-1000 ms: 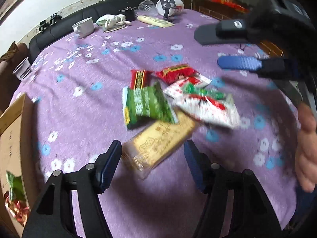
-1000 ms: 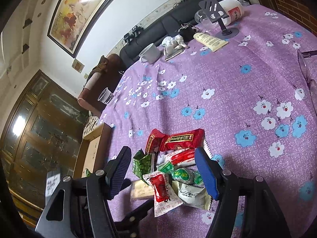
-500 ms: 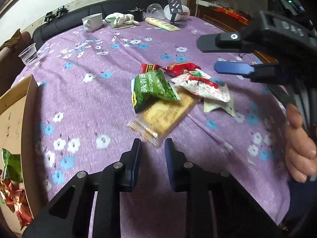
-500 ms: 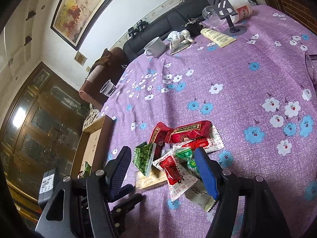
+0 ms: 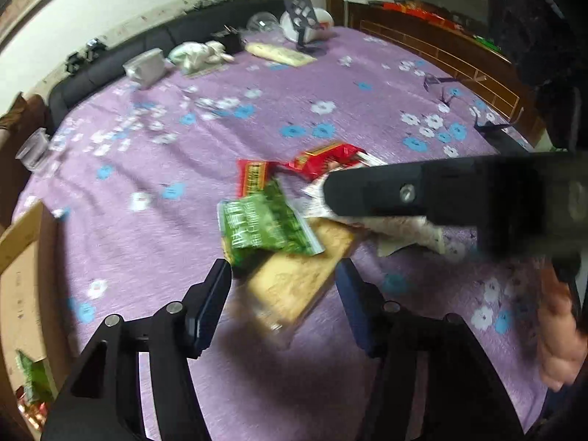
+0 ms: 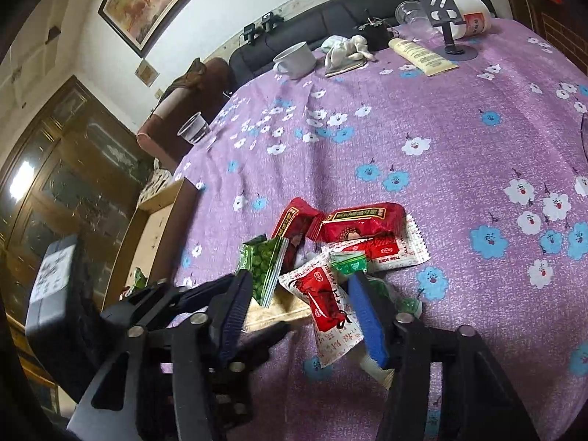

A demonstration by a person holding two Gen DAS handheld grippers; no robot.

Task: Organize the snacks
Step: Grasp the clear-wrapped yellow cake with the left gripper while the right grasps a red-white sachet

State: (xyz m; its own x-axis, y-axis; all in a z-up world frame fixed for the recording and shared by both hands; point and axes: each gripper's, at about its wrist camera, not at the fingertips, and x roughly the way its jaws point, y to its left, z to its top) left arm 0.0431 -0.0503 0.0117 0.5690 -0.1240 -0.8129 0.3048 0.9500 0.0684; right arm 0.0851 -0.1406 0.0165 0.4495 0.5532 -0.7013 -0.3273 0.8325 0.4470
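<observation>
A heap of snack packets lies on the purple flowered cloth [image 6: 441, 117]. It holds a green pea packet [image 5: 261, 228], two red packets [image 6: 360, 220], a white-and-red packet [image 6: 327, 305] and a tan cracker packet [image 5: 294, 286]. My left gripper [image 5: 283, 272] straddles the tan packet's near end. Its jaws are opening and the pads stand clear of the wrapper. My right gripper [image 6: 299, 279] hangs low over the white-and-red packet, which lies between its blue fingers [image 6: 367, 319]. Its jaws are closing and the left pad stays clear of the packet. In the left wrist view, the right gripper's black body [image 5: 441, 194] hides part of the heap.
A cardboard box [image 5: 22, 275] with a few snacks inside [image 5: 33, 378] stands off the table's left edge. At the far side are a white mug [image 6: 296, 58], a plastic cup [image 6: 193, 130], a tube [image 6: 422, 55] and a phone stand [image 6: 441, 3]. Glasses [image 5: 441, 88] lie to the right.
The left jaws closed to a narrow gap just short of the tan packet, then spread again around its end. The right gripper came down closer over the heap and its jaws narrowed.
</observation>
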